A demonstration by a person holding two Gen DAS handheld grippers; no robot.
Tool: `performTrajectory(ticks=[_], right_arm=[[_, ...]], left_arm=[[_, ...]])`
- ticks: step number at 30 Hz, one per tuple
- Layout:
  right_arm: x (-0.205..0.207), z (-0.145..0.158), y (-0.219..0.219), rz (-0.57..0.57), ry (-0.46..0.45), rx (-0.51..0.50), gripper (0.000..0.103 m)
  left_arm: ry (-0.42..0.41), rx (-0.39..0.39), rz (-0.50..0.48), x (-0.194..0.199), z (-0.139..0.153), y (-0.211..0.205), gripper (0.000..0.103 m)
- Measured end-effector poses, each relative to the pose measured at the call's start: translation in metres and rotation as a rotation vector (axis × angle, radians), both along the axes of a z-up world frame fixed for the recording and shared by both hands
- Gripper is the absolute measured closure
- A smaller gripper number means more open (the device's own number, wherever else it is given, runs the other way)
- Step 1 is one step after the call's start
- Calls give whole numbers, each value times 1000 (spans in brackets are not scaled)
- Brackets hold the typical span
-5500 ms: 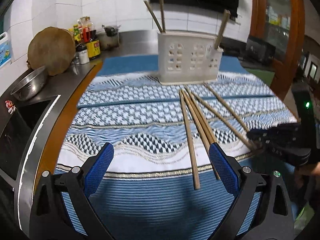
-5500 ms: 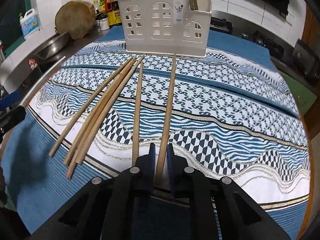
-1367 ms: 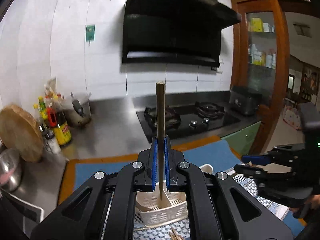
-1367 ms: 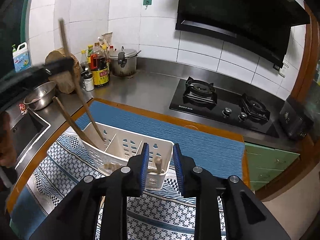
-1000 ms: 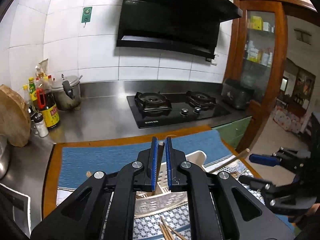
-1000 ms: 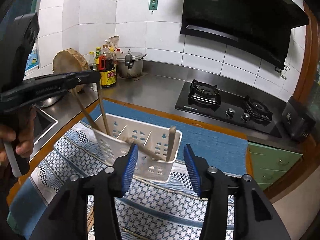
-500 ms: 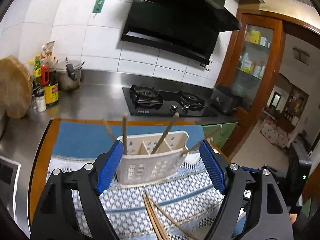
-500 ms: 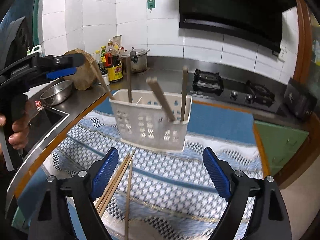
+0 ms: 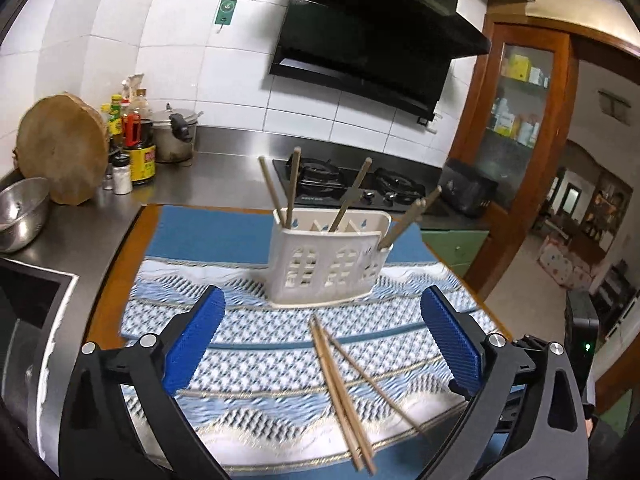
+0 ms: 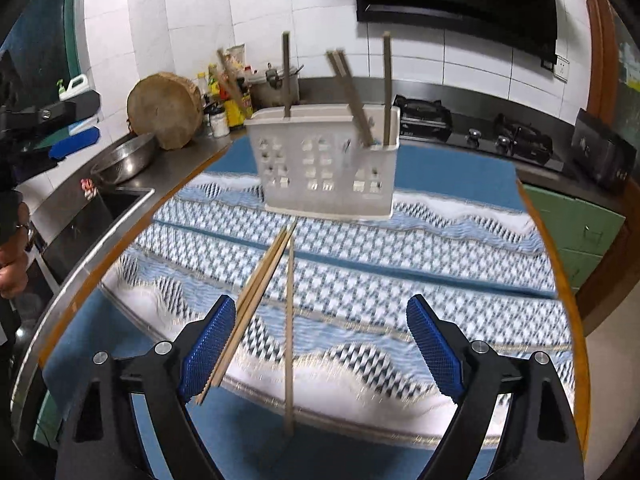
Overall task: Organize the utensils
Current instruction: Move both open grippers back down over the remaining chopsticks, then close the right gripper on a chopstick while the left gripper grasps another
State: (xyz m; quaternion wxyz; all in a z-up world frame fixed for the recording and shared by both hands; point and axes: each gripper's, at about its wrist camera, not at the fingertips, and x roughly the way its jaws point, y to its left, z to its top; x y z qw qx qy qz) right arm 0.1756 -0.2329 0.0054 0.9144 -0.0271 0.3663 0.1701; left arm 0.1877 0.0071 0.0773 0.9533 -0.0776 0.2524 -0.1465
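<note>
A white slotted utensil holder [image 9: 329,258] [image 10: 326,168] stands on the patterned cloth with several wooden chopsticks upright in it. Three loose chopsticks [image 9: 342,380] [image 10: 260,292] lie on the cloth in front of it. My left gripper [image 9: 322,340] is wide open and empty, held above the near part of the cloth. My right gripper [image 10: 320,344] is wide open and empty, with the loose chopsticks between and just past its fingers. The left gripper's blue pad shows at the left edge of the right wrist view [image 10: 74,142].
A steel counter holds a round wooden board [image 9: 60,160], a steel bowl [image 9: 20,212], bottles [image 9: 132,148] and a pot [image 9: 176,136] at the left. A sink [image 10: 88,220] lies left of the cloth. A gas hob [image 9: 352,190] sits behind the holder.
Both grippers have pulled back and down from the holder, now wide open. The chopsticks they held stand in the holder. The loose chopsticks on the cloth are closer in view.
</note>
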Motion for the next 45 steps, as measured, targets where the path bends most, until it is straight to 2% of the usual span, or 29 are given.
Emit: performTrajectory(ticks=[10,14,24,35,43,44,45], right_arm=[[-22,-42,16,14,77,1,19],[-24,-54,21,21,97,-10,25],[-17,-85,27,30,177,-39,63],[-20,-88,23,1,136,-113,95],[-24,-86,11,-13,137,-79,96],[-25,-86,10,-15,136,-76,96],[-26,-85,8,-17,135,-71,96]], left_arm=[[14,58,44,-45,-31,7,6],[20,81,59,-55,-43,7,6],[94,135,95,-59,-80,10,6],[170,170,67,-53,-109,-11,6],[208,207,33,-45,-129,-38,8],[215,204,27,-43,-131,-42,11],[224,201,20,-41,-133,-45,19]])
